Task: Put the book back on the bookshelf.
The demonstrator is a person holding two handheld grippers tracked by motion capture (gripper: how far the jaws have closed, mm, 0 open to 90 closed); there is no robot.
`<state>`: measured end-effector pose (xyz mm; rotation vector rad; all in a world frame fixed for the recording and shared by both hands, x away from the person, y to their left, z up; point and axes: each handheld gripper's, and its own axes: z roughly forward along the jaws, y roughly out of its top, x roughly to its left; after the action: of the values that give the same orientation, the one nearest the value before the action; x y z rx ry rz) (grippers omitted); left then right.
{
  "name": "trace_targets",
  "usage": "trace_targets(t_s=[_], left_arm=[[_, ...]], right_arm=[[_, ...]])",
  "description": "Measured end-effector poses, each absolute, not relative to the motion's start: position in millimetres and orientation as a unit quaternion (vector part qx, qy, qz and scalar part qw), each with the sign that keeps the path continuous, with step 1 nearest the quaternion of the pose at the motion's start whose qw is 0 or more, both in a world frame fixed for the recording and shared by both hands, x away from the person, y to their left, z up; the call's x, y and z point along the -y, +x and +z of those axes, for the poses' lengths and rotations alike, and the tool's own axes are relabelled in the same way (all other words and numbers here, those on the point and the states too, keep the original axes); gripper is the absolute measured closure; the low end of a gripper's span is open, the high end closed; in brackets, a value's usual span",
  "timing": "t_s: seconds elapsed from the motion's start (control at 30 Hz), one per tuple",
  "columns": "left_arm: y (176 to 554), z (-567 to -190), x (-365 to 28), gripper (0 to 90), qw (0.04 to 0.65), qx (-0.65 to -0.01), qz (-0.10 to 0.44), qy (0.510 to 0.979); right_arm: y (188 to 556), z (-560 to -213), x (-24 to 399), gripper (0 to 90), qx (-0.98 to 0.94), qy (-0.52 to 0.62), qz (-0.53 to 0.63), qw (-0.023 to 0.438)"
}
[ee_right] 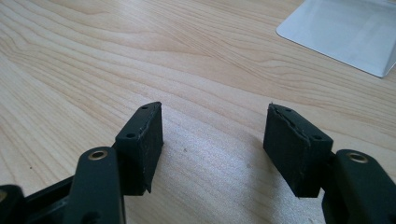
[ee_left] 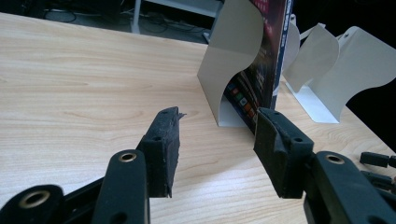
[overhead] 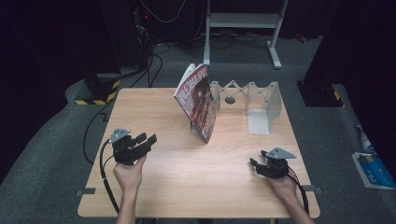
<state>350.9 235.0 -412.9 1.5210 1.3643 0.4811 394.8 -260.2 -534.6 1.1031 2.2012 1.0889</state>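
Observation:
A red-covered book (overhead: 198, 100) stands tilted near the middle back of the wooden table (overhead: 187, 177), leaning on a white bookend. In the left gripper view the book (ee_left: 264, 56) rises behind that curved bookend (ee_left: 231, 51), a short way ahead of the jaws. My left gripper (overhead: 147, 140) hovers at the table's left, open and holding nothing, pointing toward the book; its jaws (ee_left: 218, 116) stand well apart. My right gripper (overhead: 254, 164) rests low at the front right, also open with nothing in it, with bare wood between its jaws (ee_right: 215, 114).
A white extendable book rack (overhead: 261, 100) stands at the back right, right of the book; its flat base plate (ee_right: 345, 32) lies ahead of the right gripper. Cables and a metal stand sit on the floor beyond the table.

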Motion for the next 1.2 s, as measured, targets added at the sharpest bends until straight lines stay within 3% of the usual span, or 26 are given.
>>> trace_targets(t_s=[1.2], left_arm=[[349.9,-451.2,-221.5,50.0,0.492,-0.574,0.163,0.634]], right_arm=[[395.0,-534.6,260.2,37.5,-0.797,0.399,0.395,0.222]])
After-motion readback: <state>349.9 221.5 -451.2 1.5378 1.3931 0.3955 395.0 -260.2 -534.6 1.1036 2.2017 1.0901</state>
